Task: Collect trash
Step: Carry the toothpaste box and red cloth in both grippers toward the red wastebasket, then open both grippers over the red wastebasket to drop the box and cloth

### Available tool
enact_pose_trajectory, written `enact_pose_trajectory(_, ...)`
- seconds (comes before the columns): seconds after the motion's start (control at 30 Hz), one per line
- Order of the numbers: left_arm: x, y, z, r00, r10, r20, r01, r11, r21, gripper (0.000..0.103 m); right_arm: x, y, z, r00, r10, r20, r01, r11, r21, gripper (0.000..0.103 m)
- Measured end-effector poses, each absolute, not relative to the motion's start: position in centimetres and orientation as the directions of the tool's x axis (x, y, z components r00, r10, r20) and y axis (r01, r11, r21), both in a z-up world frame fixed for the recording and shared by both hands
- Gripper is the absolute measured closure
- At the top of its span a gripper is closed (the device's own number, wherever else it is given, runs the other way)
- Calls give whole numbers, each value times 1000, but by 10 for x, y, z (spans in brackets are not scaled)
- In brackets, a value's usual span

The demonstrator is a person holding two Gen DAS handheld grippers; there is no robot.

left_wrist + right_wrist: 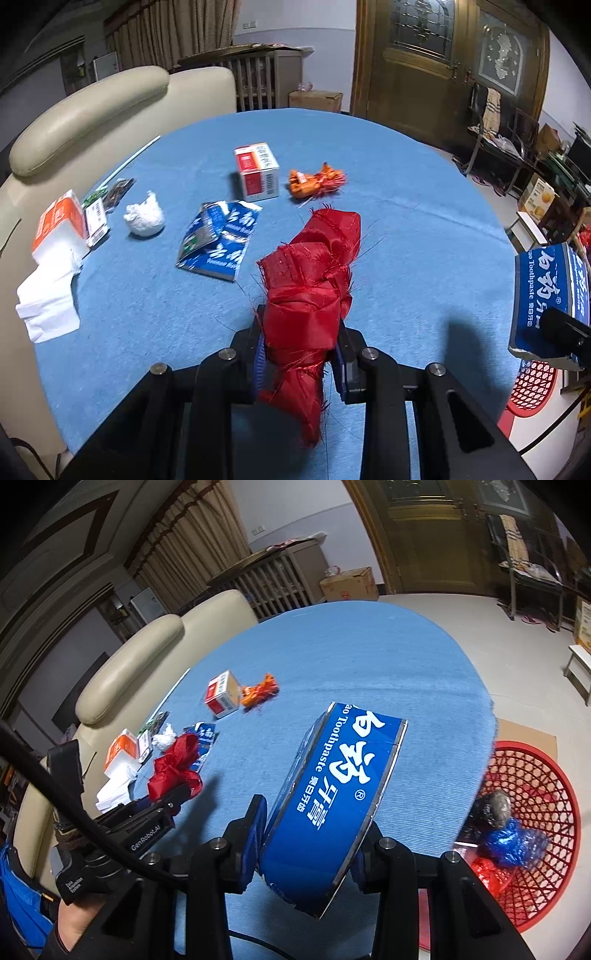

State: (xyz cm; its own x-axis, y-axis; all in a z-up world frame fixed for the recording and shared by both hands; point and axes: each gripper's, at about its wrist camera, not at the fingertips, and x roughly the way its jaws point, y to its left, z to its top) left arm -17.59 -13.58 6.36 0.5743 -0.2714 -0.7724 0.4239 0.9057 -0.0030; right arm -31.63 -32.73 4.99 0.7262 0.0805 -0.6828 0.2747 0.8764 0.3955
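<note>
Both hand-held grippers are loaded above the round table, which is covered in a blue cloth (406,206). The left gripper (301,354) pinches a wad of frayed red fabric (314,280) between its blue-padded jaws; the wad sticks up past the fingertips and a tail of it hangs below them. The right gripper (312,845) is clamped on a blue toothpaste box (332,794) with white lettering, held tilted, its far end raised over the cloth.

More trash lies on the cloth. A small red-and-white carton (256,171) stands near the middle, with a crumpled orange wrapper (316,181) just beside it. Nearer, a flattened blue toothpaste carton (218,240) lies torn open. Toward the left edge sit a ball of white tissue (144,218), an orange-and-white tissue pack (59,229) with white sheets spilling from it, and a thin white straw (129,162).

On the floor at the table's right edge stands a red mesh basket (546,775). It already holds a crumpled blue bag (513,840), a dark lump and something shiny red. A cream leather sofa (88,110) sits behind the table on the left.
</note>
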Motion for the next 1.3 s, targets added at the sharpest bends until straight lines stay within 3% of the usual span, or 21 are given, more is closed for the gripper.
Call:
enact_pose_trajectory(0.83,-243,-280,93,470,-491,-733,715,699,-9,72,-430,-444,31,628,-215,-748,596,751,285,61)
enact_pose_trajectory(1.13,-271,-313,90,421,-522,-742,782,624,5,72,-443,-463,9,585,-200,-786,626,728,280,60)
enact_pose_trajectory(1.23,-278,-320,90,410,-526,-745,794,607,9,72,-444,-464,-2,562,-194,-804,647,709,281,54)
enact_pose_trajectory(1.3,-278,-323,91,405,-529,-746,800,599,10,72,-445,-469,-10,544,-192,-817,672,683,287,34)
